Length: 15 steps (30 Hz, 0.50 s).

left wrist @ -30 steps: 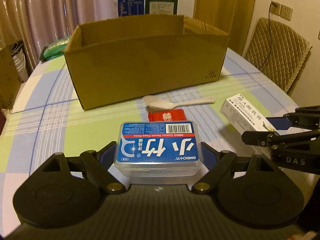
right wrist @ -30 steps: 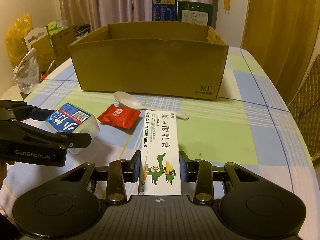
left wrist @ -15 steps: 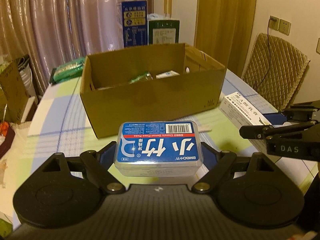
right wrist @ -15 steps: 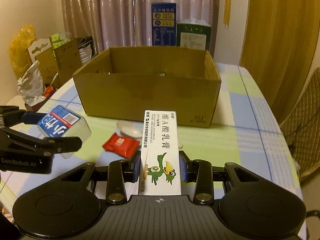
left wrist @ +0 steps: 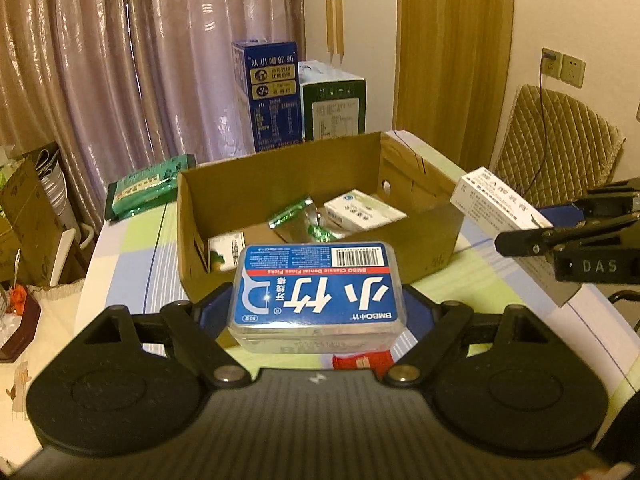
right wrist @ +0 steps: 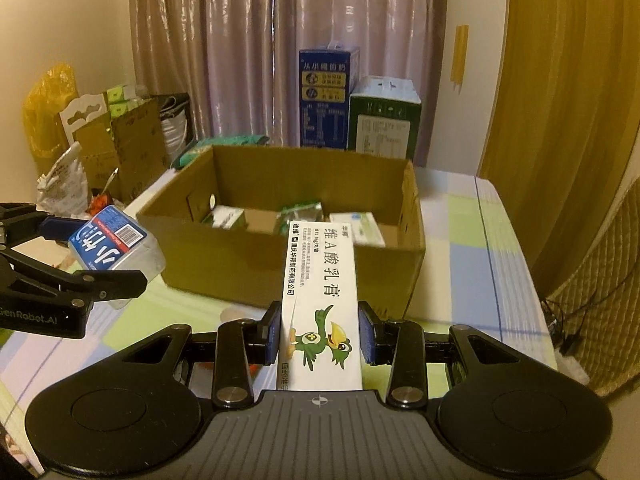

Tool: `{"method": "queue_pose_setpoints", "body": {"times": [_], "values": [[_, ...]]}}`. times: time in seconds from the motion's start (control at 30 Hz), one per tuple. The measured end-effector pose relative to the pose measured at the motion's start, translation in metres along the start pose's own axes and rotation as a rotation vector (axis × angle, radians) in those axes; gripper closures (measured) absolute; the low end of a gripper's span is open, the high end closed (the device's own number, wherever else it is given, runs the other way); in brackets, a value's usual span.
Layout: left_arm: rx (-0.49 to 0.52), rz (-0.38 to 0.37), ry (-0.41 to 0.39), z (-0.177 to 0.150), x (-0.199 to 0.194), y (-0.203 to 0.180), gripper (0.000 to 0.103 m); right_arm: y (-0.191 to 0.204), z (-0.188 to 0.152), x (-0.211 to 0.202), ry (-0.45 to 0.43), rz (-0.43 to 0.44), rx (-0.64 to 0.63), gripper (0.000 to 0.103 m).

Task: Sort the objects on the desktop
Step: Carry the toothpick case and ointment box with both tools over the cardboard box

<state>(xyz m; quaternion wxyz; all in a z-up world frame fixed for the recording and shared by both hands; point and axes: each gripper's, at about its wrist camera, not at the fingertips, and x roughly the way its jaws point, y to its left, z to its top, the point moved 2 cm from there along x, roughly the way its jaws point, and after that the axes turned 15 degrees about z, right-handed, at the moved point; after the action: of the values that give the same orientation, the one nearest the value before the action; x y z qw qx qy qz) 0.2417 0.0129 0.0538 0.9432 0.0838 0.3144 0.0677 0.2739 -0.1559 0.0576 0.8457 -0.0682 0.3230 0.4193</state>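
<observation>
**Both grippers loaded, held above the table in front of the box**

Left gripper [left wrist: 318,312]: jaws wide, blue pads pressed on both short ends of the floss pick case [left wrist: 318,288]. Clear plastic, blue label up, barcode toward the far edge. Case is off the table, level, between camera and the near wall of the cardboard box [left wrist: 320,256]. Same case shows at the left edge of the right wrist view, tilted, clamped in the black fingers.

Right gripper [right wrist: 320,336]: jaws narrow, pads clamped on the long sides of the ointment carton [right wrist: 320,300]. White, green cartoon bird printed near the gripper end, Chinese text running away from camera. Far end of the carton overlaps the box's near wall in the view; whether it is over the opening, can't tell. In the left wrist view the carton sticks out toward the box's right corner.

Box is open-topped, sits on the checked tablecloth [right wrist: 472,264]. Inside: a couple of small white-green cartons and a green foil packet [left wrist: 290,214], lying loose on the floor.

On the table below the case: red sachet [left wrist: 362,360], mostly hidden by the gripper body.

Behind the box: blue carton [right wrist: 326,96] and green carton [right wrist: 384,120], upright, side by side before the curtain.
</observation>
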Motion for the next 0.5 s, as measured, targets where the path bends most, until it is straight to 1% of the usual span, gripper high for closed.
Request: {"method": "queue_pose_setpoints", "body": {"times": [0.1, 0.2, 0.5], "values": [[0.016, 0.012, -0.009, 0.014, 0.007, 0.004, 0.020, -0.004, 0.017, 0.002, -0.014, 0.006, 0.003, 0.068], [0.011, 0.019, -0.016, 0.030, 0.015, 0.010, 0.020, -0.007, 0.033, 0.005, -0.019, 0.011, -0.005, 0.068], [0.009, 0.038, -0.011, 0.071, 0.049, 0.024, 0.020, -0.025, 0.086, 0.032, -0.020, 0.031, 0.003, 0.068]]}}
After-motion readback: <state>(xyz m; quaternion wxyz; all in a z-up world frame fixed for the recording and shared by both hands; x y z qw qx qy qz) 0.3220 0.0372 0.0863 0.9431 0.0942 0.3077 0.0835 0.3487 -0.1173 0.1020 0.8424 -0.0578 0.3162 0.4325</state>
